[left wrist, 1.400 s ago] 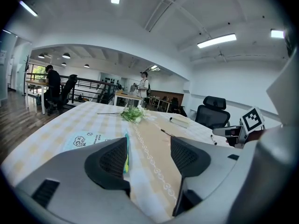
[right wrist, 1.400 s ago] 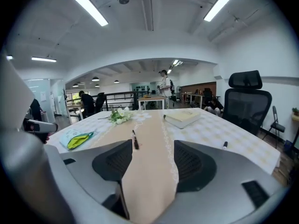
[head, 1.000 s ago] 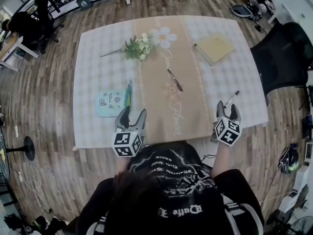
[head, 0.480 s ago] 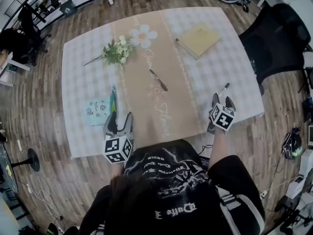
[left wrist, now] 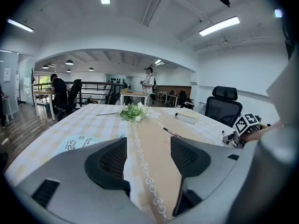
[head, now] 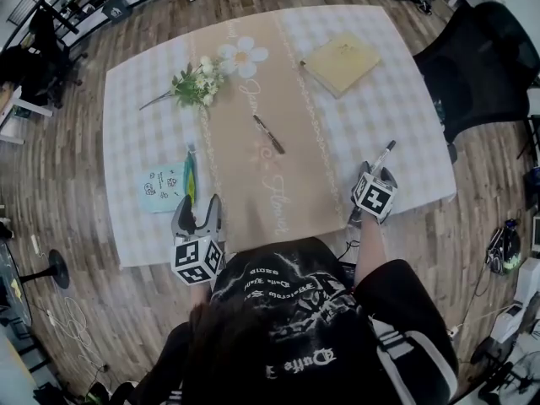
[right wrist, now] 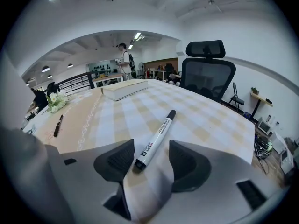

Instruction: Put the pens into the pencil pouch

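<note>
Right gripper view shows tool [right wrist: 152, 154] closing around marker [right wrist: 157, 134].

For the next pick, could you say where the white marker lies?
In the head view, the white marker lies by the right edge of the table, its near end between the jaws of the right gripper, which have just been closing.

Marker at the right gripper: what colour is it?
The marker has a white barrel and a black cap, which shows best in the right gripper view.
</note>
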Tool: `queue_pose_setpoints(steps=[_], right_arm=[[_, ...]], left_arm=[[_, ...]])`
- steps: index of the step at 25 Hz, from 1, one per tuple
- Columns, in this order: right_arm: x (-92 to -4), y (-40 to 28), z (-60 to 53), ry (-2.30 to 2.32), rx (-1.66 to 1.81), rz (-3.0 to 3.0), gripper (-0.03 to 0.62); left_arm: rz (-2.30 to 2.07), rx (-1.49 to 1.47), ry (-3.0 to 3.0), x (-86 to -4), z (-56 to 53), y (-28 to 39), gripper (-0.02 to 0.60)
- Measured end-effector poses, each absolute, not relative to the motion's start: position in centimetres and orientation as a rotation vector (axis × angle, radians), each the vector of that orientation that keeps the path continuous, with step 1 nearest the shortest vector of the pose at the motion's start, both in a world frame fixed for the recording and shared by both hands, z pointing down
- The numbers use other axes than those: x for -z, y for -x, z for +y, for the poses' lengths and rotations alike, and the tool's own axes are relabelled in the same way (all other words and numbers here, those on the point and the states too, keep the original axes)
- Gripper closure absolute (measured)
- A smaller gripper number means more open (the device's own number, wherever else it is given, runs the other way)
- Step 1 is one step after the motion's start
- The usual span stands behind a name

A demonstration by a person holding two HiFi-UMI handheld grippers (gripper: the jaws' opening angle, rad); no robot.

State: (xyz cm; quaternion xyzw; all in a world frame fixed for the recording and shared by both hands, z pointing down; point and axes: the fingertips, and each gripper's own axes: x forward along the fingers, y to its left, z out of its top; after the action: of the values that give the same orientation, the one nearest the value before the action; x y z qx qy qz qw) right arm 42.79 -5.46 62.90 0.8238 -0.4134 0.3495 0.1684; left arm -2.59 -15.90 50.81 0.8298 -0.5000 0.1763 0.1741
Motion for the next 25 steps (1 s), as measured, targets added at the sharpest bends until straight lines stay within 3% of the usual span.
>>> queue_pose_setpoints(steps=[5,14,25], right_arm=[[-63.0,-42.4,-5.6,-2.312,-0.968,-1.198,0.377],[-62.8,-42.4,-5.8,-2.316,-0.984,-1.193,0.513],[-60.6,-42.0,-5.8,-2.421,-0.951,-1.207,0.517]], left_arm=[[-1.431,-0.508,-2.330,-51.1,-15.4,3.2,0.285],[-1.454,-0.514,-2.296,-51.2,-15.0,4.9,0.286],[-1.501,-0.477,-2.260,-51.2,-15.1,8.4,0.286]])
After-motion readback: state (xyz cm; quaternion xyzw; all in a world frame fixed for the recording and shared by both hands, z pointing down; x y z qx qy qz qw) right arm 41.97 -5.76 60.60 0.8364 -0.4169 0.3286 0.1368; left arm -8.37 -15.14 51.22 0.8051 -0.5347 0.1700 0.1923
